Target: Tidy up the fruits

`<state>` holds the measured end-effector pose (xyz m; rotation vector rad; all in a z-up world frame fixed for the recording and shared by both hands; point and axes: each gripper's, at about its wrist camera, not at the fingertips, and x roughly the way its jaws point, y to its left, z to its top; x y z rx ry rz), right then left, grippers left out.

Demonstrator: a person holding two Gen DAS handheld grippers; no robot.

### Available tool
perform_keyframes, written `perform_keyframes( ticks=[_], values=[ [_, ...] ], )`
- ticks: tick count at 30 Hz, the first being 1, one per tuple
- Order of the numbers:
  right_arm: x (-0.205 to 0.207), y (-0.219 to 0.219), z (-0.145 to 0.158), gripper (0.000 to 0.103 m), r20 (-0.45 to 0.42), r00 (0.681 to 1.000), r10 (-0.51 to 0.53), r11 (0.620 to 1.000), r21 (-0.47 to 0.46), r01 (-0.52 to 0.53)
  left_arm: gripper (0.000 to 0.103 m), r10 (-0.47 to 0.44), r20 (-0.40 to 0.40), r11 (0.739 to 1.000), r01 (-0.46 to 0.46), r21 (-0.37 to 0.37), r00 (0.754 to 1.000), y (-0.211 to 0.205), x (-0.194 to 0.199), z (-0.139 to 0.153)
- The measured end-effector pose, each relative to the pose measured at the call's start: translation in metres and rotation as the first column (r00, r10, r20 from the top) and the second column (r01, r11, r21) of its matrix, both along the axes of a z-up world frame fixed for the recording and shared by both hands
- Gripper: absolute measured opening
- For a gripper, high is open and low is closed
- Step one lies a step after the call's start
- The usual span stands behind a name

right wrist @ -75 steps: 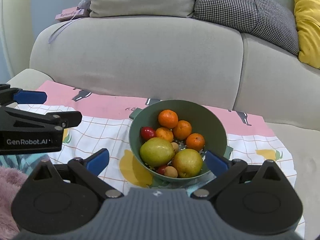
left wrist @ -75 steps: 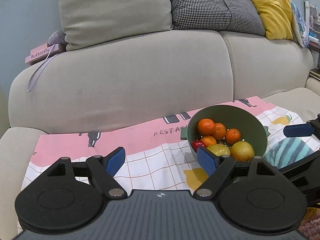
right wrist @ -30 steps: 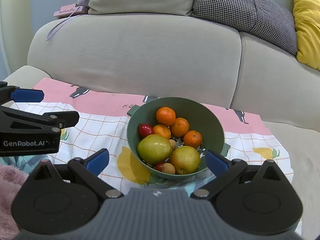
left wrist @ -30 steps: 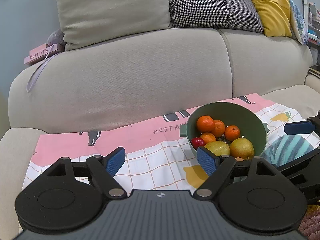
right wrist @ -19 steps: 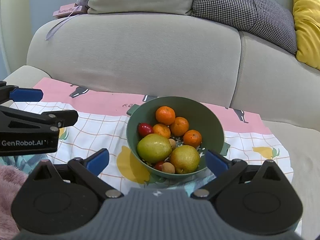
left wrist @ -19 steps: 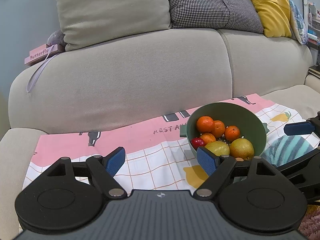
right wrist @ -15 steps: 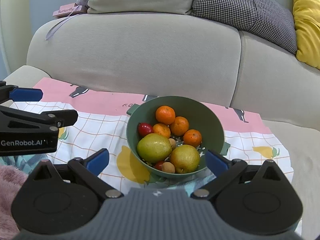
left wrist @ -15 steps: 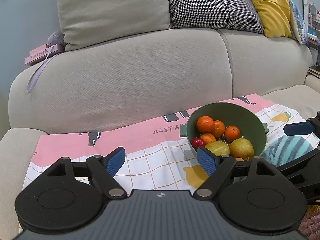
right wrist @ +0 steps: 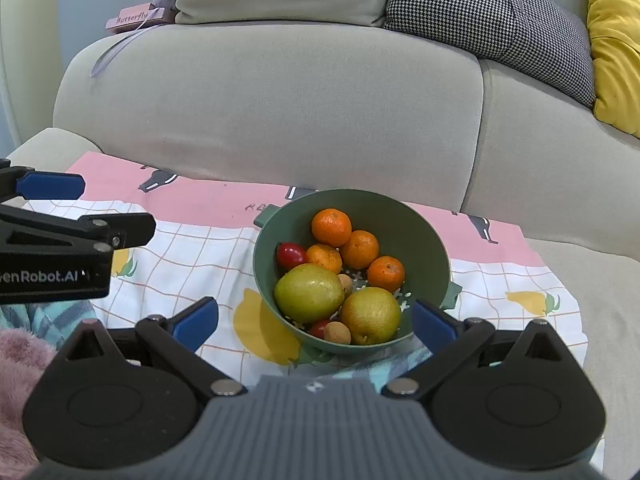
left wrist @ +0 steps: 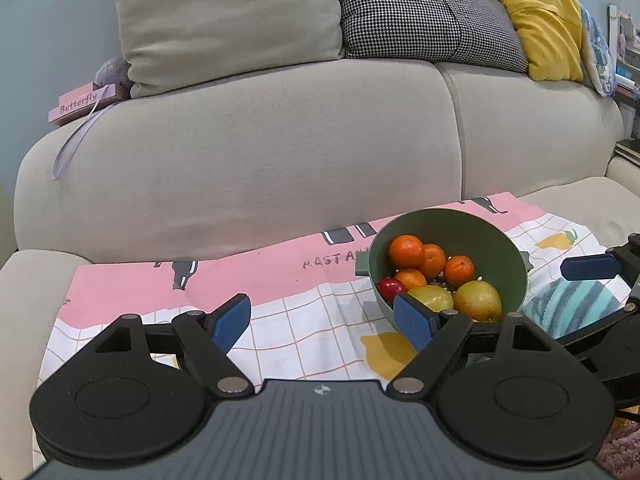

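The sofa [right wrist: 280, 92] and the cloth [right wrist: 192, 248] on its seat are unchanged since earlier frames. The green bowl [right wrist: 416, 224] stands upright as before, tabs pointing left-right, holding pears [right wrist: 308, 292] and mandarins [right wrist: 331, 227]. Left gripper [left wrist: 322, 318] and right gripper [right wrist: 314, 322] remain wide open, empty.

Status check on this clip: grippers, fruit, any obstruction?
Left gripper open, empty. Right gripper open, empty, facing the green bowl. All fruit in the bowl: oranges, two pears, small red ones. Nothing blocking the approach.
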<state>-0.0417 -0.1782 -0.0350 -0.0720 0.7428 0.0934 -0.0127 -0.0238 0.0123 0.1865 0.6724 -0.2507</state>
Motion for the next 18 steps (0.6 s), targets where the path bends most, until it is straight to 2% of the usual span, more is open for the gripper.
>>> perform_keyframes(
  ticks=[18],
  values=[
    [0.0003,-0.0008,-0.0036,0.099,-0.008,1.000,0.006,1.000,-0.002,-0.006,0.095,0.005,0.002,1.000,-0.005,-0.001,1.000,0.0013,-0.0008,-0.0008]
  ],
)
